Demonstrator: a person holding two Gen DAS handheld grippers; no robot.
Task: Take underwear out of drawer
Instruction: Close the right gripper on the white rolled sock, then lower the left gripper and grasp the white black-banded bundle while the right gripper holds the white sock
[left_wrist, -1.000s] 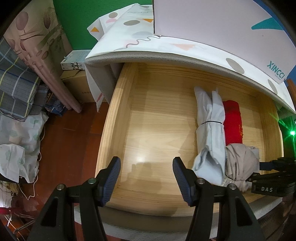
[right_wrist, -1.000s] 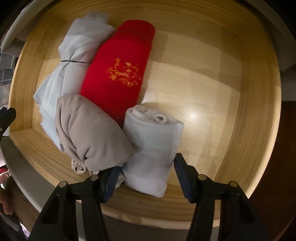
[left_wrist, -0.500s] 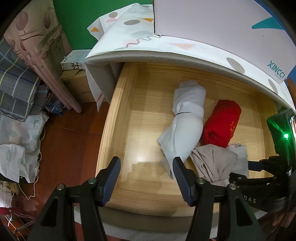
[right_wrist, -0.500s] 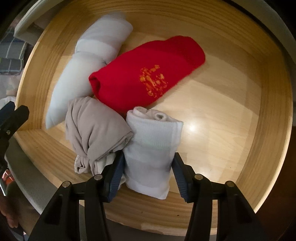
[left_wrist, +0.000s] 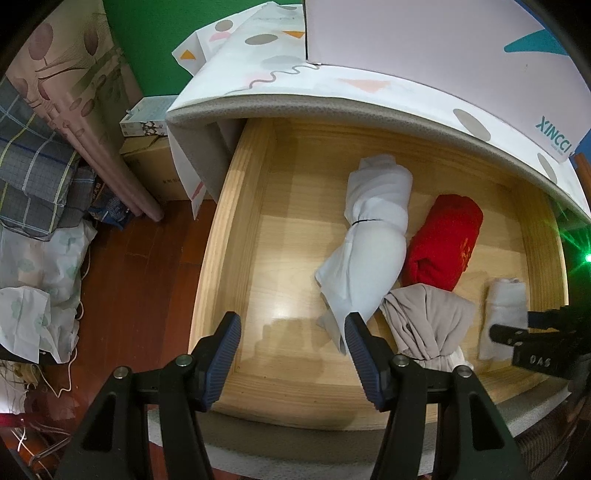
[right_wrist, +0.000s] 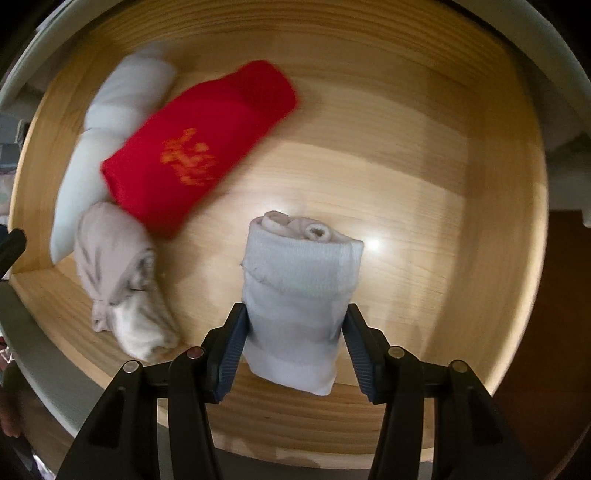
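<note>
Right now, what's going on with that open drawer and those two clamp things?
A person holds a gripper in each hand over an open wooden drawer. The right gripper has its jaws closed on a rolled white bundle, set apart from a red roll, a beige bundle and a long white roll. The left gripper hangs open, holding nothing.

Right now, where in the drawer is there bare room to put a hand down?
The left half of the drawer is bare, from its left wall to the long white bundle. Crowded on the right: red roll, beige bundle, white roll.
</note>
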